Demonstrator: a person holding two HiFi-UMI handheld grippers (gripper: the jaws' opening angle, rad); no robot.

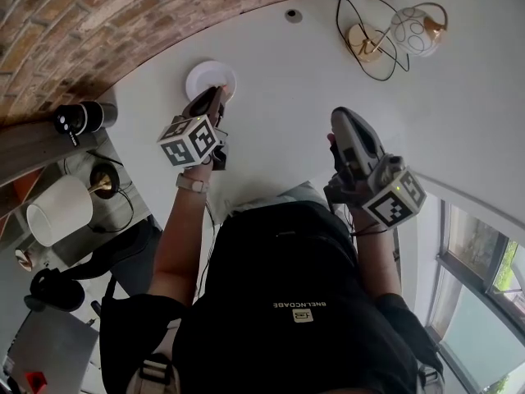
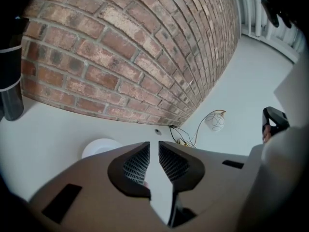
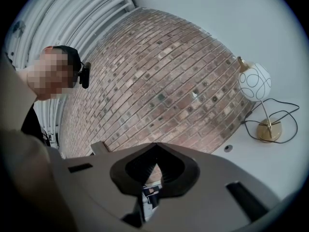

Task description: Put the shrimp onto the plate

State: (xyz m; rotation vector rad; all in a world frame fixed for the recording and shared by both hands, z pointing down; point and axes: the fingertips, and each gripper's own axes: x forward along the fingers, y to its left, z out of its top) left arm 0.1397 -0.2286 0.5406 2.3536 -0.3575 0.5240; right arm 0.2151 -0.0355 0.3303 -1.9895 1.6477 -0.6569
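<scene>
Black shirt [image 1: 295, 253]: one line of small white capital lettering above a pale logo patch [image 1: 303, 315]. It is seen inverted and too small to read reliably.

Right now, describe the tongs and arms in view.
The grey-beige plastic left tongs and right tongs have black ribbed pads, each carrying a white cube of black square markers. Short black sleeves; a pale watch strap on the left wrist.
</scene>
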